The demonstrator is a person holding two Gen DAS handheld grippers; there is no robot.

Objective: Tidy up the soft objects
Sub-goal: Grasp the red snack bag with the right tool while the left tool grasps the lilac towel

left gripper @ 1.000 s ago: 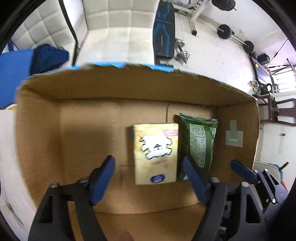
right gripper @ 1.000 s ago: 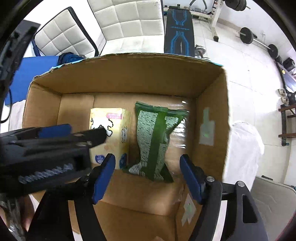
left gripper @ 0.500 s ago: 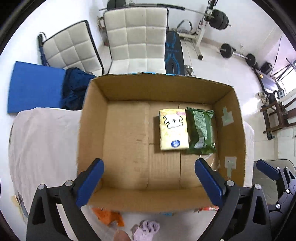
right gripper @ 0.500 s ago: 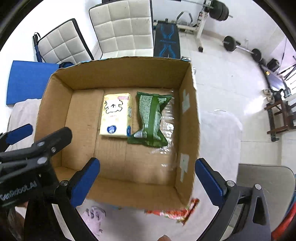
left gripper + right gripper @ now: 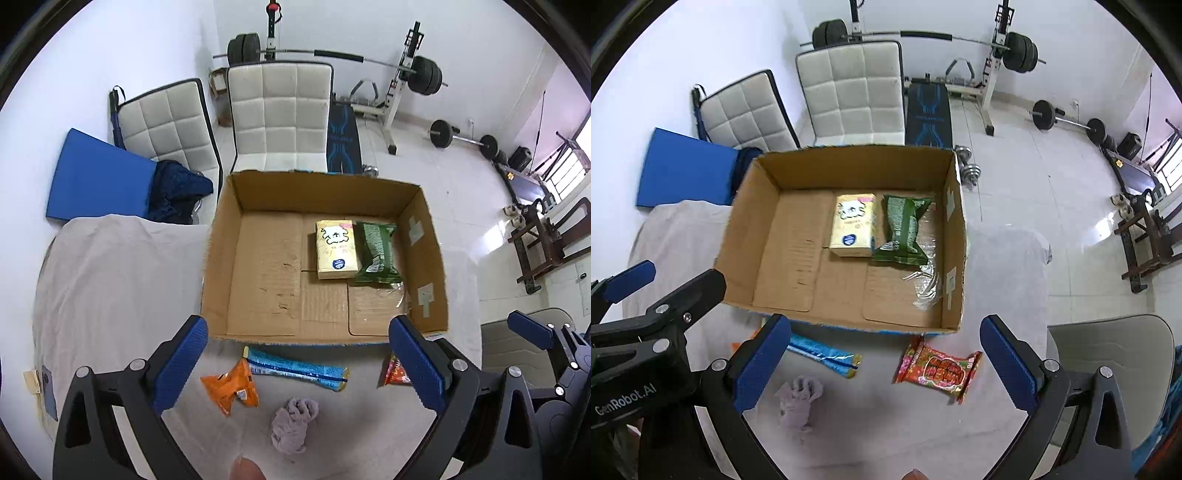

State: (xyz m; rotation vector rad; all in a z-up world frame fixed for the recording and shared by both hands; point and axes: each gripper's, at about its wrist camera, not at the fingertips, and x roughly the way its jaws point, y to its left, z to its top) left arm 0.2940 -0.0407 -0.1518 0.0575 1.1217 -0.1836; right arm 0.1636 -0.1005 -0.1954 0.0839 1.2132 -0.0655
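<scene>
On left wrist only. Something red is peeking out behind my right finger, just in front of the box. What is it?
Observer: A red snack packet, flat on the cloth by the near right corner of the box.
Operator: Other side holding anything?
Observer: No. The right gripper is wide open with nothing between its fingers.
Operator: Is the red one touching anything?
Observer: No. The blue packet lies apart, to its left.

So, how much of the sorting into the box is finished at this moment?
Two packs lie in the cardboard box: yellow tissue pack and green packet. Both grippers are open and empty. Still on the cloth: red snack bag, blue wrapper, orange packet, purple cloth.
</scene>
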